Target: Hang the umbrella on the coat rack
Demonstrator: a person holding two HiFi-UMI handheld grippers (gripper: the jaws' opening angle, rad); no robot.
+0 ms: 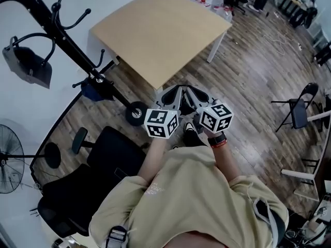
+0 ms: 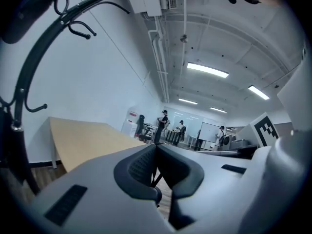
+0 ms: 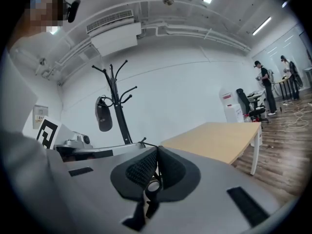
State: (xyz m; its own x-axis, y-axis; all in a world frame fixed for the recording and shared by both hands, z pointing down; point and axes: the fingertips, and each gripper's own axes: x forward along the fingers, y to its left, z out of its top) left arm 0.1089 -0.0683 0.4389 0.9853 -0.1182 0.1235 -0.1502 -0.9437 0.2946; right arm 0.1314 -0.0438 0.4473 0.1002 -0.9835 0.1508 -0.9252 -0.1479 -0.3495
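The black coat rack [image 1: 62,35] stands at the left, its pole leaning across the head view. A dark folded umbrella [image 1: 28,65] hangs from one of its hooks; in the right gripper view the umbrella [image 3: 103,115] hangs beside the rack's pole [image 3: 118,106]. My left gripper [image 1: 175,98] and right gripper [image 1: 198,98] are held side by side close to my chest, well away from the rack. Both are shut with nothing between the pads. In the left gripper view the left gripper [image 2: 156,156] points past the rack [image 2: 22,82]. The right gripper [image 3: 157,161] faces the rack.
A light wooden table [image 1: 160,32] stands just ahead. A black office chair [image 1: 88,180] is at my lower left, with a fan [image 1: 8,159] beyond it. A folding chair [image 1: 300,110] stands at the right. Something blue [image 1: 93,92] sits by the rack's base. People stand far off [image 2: 161,123].
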